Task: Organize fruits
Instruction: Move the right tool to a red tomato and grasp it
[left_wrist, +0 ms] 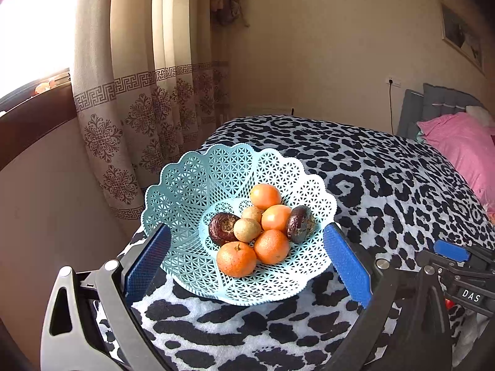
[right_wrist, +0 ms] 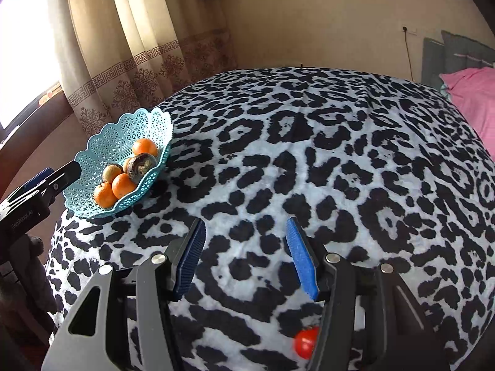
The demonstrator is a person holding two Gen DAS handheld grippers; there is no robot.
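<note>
A light blue lattice basket [left_wrist: 191,185] [right_wrist: 102,145] sits near the corner of a bed with a leopard-print blanket [left_wrist: 386,170] [right_wrist: 324,139]. It holds several oranges [left_wrist: 236,259], two small tan fruits [left_wrist: 247,230] and two dark brown fruits [left_wrist: 223,228]. My left gripper [left_wrist: 247,259] is open, its blue pads on either side of the basket's near part. My right gripper [right_wrist: 247,253] is open over bare blanket with nothing between its fingers. A small red fruit [right_wrist: 304,341] lies on the blanket below the right finger, partly hidden by it. The right gripper [left_wrist: 451,252] shows at the left wrist view's right edge.
Patterned curtains [left_wrist: 148,102] and a bright window [left_wrist: 34,21] stand left of the bed. A pink pillow [left_wrist: 464,148] and a grey headboard [left_wrist: 433,105] are at the far right. The bed's corner and edge fall away just left of the basket.
</note>
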